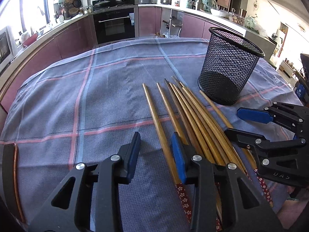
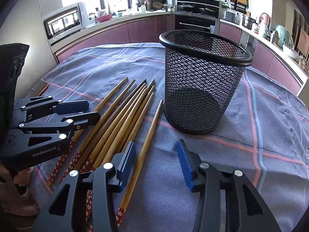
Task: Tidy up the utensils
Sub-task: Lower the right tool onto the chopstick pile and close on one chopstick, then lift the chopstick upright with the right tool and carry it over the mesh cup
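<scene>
Several wooden chopsticks (image 1: 193, 116) (image 2: 123, 116) with red flowered ends lie fanned on the checked cloth. To their right stands an upright black mesh cup (image 1: 229, 67) (image 2: 202, 81), with nothing in it. My left gripper (image 1: 156, 150) (image 2: 92, 109) is low over the leftmost chopstick (image 1: 154, 104). That stick lies between the jaws, close to the right pad (image 1: 178, 154), and the pads do not press it. My right gripper (image 2: 156, 154) (image 1: 234, 121) straddles the rightmost, separate chopstick (image 2: 152, 123), which runs near its left pad (image 2: 126, 158) without being gripped.
A grey-blue cloth (image 1: 87, 96) with pink lines covers the table. A dark flat thing with a copper rim (image 1: 14, 174) lies at its left edge. Kitchen counters and an oven (image 1: 114, 25) ring the far side. A hand (image 2: 23, 203) holds the left gripper.
</scene>
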